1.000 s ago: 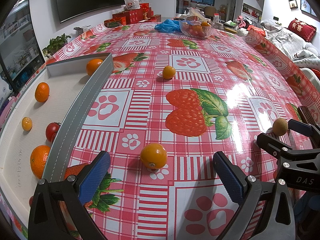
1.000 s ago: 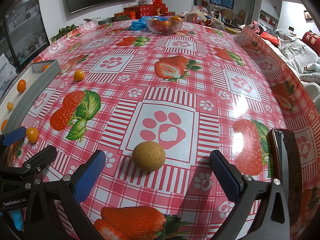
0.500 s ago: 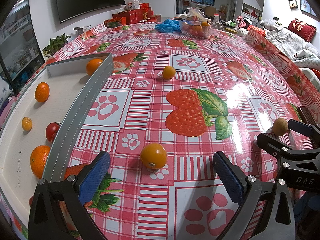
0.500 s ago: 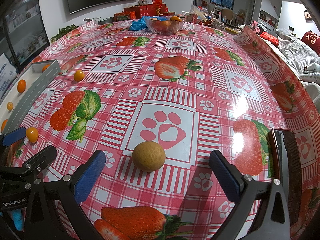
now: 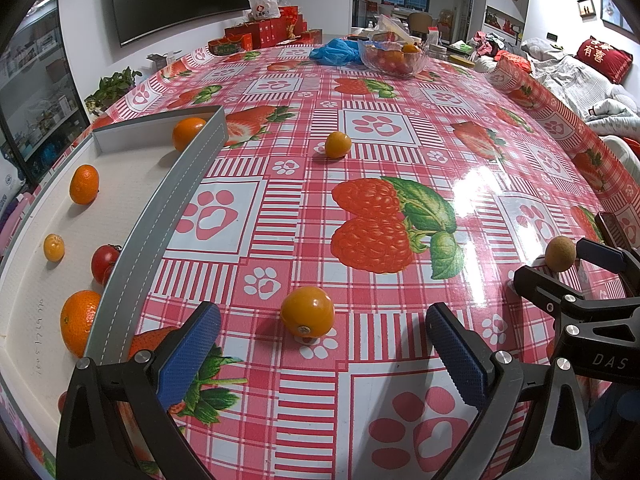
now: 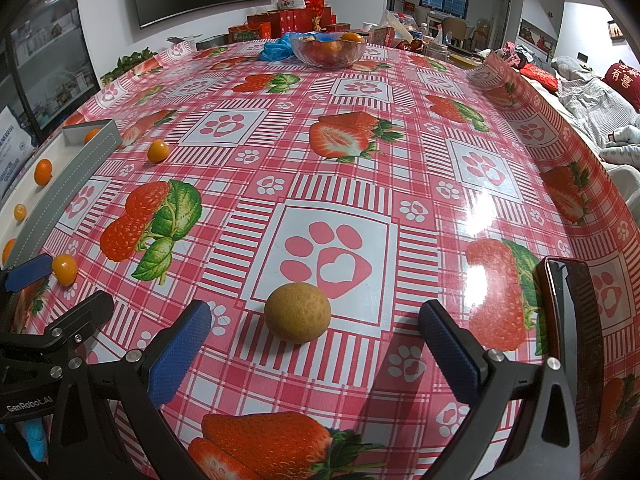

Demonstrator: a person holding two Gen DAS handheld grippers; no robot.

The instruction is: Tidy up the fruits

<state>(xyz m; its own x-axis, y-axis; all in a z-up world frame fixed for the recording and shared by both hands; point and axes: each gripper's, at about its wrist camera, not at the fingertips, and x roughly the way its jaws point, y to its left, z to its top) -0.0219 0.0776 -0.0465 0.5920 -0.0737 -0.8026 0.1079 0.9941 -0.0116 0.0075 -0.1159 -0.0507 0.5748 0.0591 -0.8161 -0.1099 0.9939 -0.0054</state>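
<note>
An orange-yellow tomato (image 5: pixel 307 311) lies on the tablecloth just ahead of my left gripper (image 5: pixel 322 354), which is open and empty. A brown round fruit (image 6: pixel 297 313) lies just ahead of my right gripper (image 6: pixel 314 350), also open and empty. Each gripper shows at the edge of the other's view. A second small orange fruit (image 5: pixel 338 144) sits farther out on the cloth. To the left a grey-walled tray (image 5: pixel 160 216) holds several oranges, one (image 5: pixel 84 184) among them, and a red tomato (image 5: pixel 105 263).
A glass bowl (image 5: pixel 394 60) of fruit stands at the far end with a blue bag (image 5: pixel 334 52) and red boxes (image 5: pixel 260 36) beside it. A dark phone (image 6: pixel 568 308) lies near the table's right edge. A sofa with a red cushion (image 5: pixel 602 58) is to the right.
</note>
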